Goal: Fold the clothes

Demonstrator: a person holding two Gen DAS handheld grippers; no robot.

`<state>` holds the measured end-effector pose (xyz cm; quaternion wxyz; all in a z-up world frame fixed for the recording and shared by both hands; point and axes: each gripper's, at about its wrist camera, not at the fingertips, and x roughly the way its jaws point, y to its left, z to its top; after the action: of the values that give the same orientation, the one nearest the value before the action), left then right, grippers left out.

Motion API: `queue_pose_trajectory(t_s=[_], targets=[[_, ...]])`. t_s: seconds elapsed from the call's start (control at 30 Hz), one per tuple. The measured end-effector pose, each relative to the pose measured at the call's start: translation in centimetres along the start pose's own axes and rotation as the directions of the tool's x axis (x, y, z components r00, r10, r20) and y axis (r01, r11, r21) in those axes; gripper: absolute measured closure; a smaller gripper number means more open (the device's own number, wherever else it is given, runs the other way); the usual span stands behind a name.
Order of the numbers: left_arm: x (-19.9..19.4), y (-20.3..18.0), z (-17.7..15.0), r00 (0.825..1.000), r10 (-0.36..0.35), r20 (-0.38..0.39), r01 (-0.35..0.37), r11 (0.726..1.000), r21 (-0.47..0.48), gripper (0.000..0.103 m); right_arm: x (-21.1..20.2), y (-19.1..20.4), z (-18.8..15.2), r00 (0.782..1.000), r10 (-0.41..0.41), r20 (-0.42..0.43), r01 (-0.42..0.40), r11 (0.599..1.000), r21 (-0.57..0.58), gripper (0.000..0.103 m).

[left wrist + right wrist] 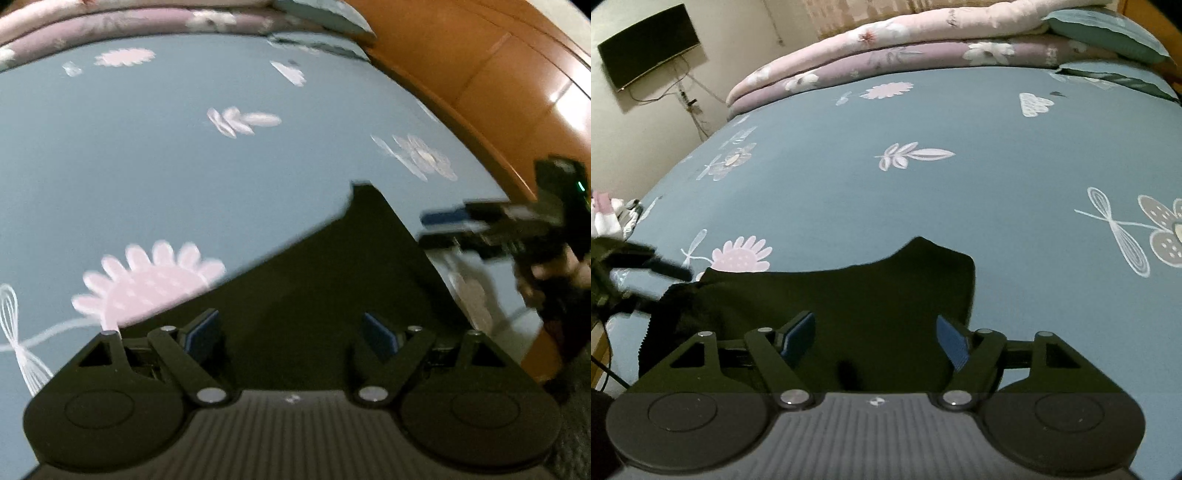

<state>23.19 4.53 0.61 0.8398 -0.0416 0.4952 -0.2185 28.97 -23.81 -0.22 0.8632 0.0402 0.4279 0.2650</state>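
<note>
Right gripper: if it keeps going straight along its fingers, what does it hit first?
Most likely the black garment lying on the blue floral bedsheet. The right gripper points down with its jaws open and nothing between them, and the dark cloth fills the gap ahead. How far off the cloth lies is unclear.

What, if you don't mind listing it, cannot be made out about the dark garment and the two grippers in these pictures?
- Dark garment: its near edge is hidden behind each gripper's body in both wrist views; too dark to tell its type or folds.
- Right gripper: motion-blurred in the left wrist view.
- Left gripper: blurred and cut off by the left edge in the right wrist view.
- Bedsheet beneath the garment: hidden.
</note>
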Motion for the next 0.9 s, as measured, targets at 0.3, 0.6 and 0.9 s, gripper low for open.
queue_pose_trajectory(t_s=[0.3,0.6,0.9], targets=[[-0.3,-2.1,-4.8,0.995,0.087,-0.052,-0.082,0.992,0.093,0.021,-0.5,1.6,-1.0,1.0,-0.001,0.002,0.001,1.0,-0.031,0.026],[-2.0,-1.5,-4.4,0.997,0.08,0.006,-0.081,0.992,0.095,0.021,-1.1,6.6,-1.2,0.93,0.353,-0.106,-0.366,0.916,-0.164,0.026],[-0.9,-0.2,-6.3,0.987,0.156,-0.02,-0.155,0.985,0.072,0.021,3.7,7.3,-3.4,0.864,0.44,-0.244,-0.477,0.871,-0.119,0.027]])
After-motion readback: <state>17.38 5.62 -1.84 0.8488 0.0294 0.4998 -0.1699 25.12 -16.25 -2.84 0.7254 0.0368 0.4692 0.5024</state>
